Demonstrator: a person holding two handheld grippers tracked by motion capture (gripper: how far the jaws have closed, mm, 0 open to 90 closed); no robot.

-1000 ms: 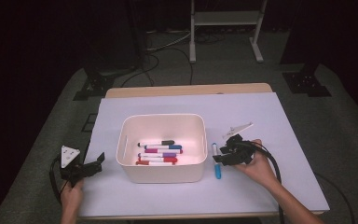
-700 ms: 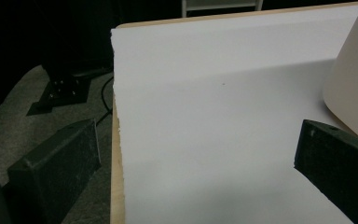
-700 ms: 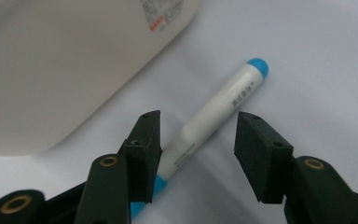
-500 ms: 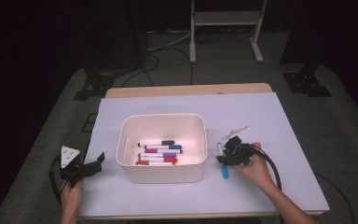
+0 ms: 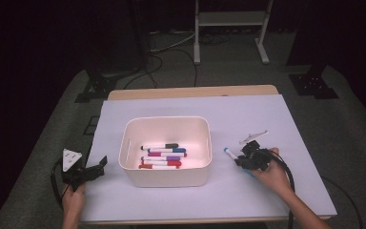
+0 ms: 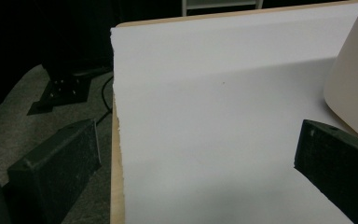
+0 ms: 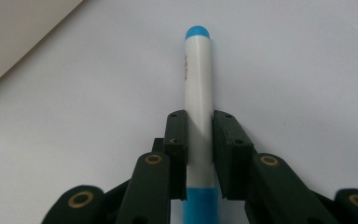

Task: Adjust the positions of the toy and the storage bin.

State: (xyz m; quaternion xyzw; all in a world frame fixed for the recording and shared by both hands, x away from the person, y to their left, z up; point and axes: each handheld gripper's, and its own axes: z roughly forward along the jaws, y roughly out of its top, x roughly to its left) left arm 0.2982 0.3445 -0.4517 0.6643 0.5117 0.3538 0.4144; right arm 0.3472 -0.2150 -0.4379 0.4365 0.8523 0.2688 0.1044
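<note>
Tongs first: your right tongs (image 7: 199, 135) have just been closing and are now clenched on the blue-capped marker (image 7: 198, 93), with both pads pressed against its white barrel. Your left tongs (image 6: 200, 154) are released, jaws standing wide apart with nothing between them.

Bench (image 5: 267, 114): it carries a white sheet over a wooden top, whose edge is visible along the far side.

White bin (image 5: 167, 174): it sits at the middle of the bench, between your two hands. Several markers (image 5: 164, 155) lie side by side on its floor, with black, blue, purple and red caps.

Blue-capped marker: in the high view it (image 5: 229, 152) lies on the bench just right of the bin, apart from its wall, with its capped tip pointing toward the bin. Your right tongs (image 5: 248, 160) hold it low over the sheet. Your left tongs (image 5: 100, 164) rest at the left edge of the bench, near the bin's left wall.
</note>
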